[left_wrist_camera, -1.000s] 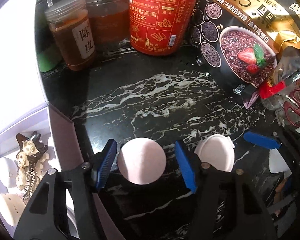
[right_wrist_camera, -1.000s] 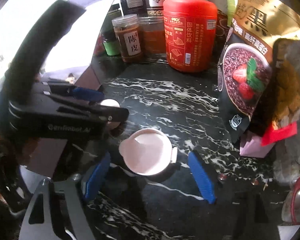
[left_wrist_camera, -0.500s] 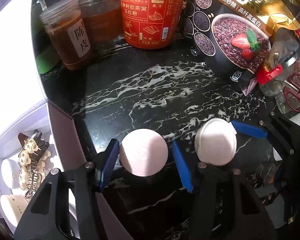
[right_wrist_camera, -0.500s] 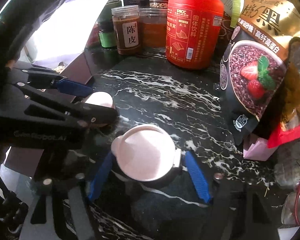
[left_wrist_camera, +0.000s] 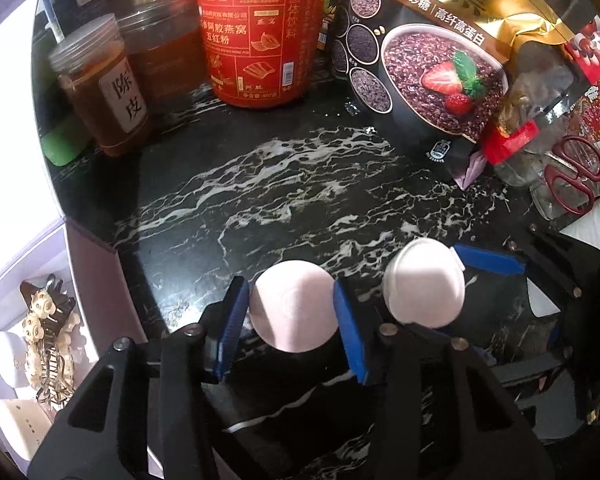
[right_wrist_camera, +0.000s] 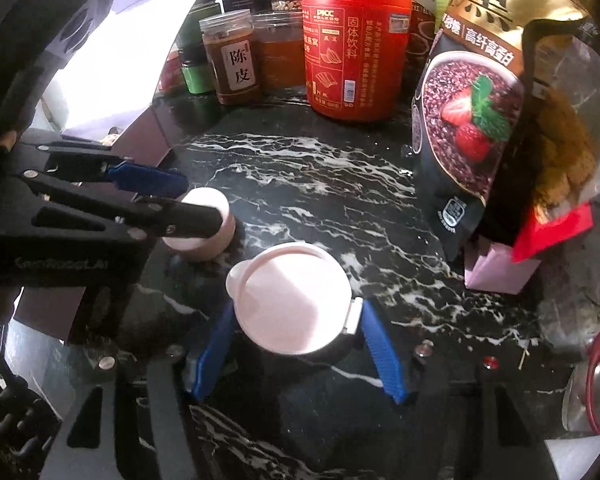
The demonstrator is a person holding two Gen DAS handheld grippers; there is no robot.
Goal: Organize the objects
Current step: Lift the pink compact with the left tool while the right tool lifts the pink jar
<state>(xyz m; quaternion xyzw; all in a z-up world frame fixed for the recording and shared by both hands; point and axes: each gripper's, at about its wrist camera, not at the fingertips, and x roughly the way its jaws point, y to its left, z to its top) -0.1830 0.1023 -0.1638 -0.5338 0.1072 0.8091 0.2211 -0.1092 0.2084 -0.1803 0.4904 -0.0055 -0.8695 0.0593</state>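
Pink and small, the pot (left_wrist_camera: pixel 294 312) sat pinched between the left gripper's (left_wrist_camera: pixel 290 326) blue pads on the black marble counter (left_wrist_camera: pixel 284 196). Beside it, the right gripper (right_wrist_camera: pixel 296 342) had just been closing on the lidded pink jar (right_wrist_camera: pixel 290 300), its pads touching the sides. Farther back stood an amber jar (left_wrist_camera: pixel 104 88) labelled 陈皮, a red tub (right_wrist_camera: pixel 354 46) marked PICC and 固体饮料, and a black-and-gold bag (left_wrist_camera: pixel 428 52) reading 高纤高蛋白.
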